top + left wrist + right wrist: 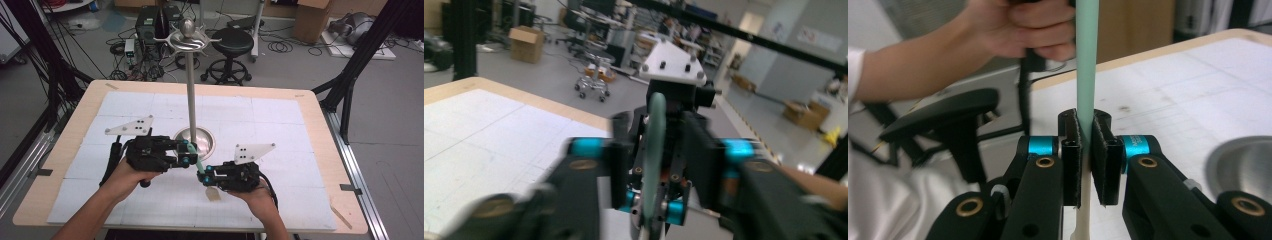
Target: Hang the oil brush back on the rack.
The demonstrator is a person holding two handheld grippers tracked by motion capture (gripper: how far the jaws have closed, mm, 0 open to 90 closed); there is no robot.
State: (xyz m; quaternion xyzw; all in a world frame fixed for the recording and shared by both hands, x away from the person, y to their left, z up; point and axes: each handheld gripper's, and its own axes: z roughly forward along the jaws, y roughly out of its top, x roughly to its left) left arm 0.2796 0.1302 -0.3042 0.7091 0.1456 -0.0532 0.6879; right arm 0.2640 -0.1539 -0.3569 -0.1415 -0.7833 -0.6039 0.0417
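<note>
**A:** What's in front of you, biggest first?

**B:** I see the wooden table [320, 150] with a white gridded mat [280, 130] over most of it. Mid-table a metal stand [191, 95] rises from a round steel base [207, 142], with a ball and curled arms at its top. Near me, both of the person's forearms come in from the near edge.

**A:** And the grippers?

**B:** The left gripper [189, 152] sits just near-left of the base, pointing right. The right gripper [205, 176] is just right of it and nearer me, pointing left. A mint-green stick [197, 162] spans between the two.

**A:** Who has hold of it?

**B:** From the right gripper view, the right gripper [1086, 165] has its jaws pressed onto the mint-green stick [1087, 65], pinching it where the green meets a cream-coloured lower end. The stick runs up and away toward the person's left hand [1023, 27]. From the left gripper view (badly blurred), the mint-green stick [654, 150] stands on edge between the left gripper's [655, 167] own jaws, but gaps show either side, so I cannot tell whether they clamp it.

**A:** Anything smaller?

**B:** A small tan tag [214, 195] lies on the mat just near the right gripper.
</note>
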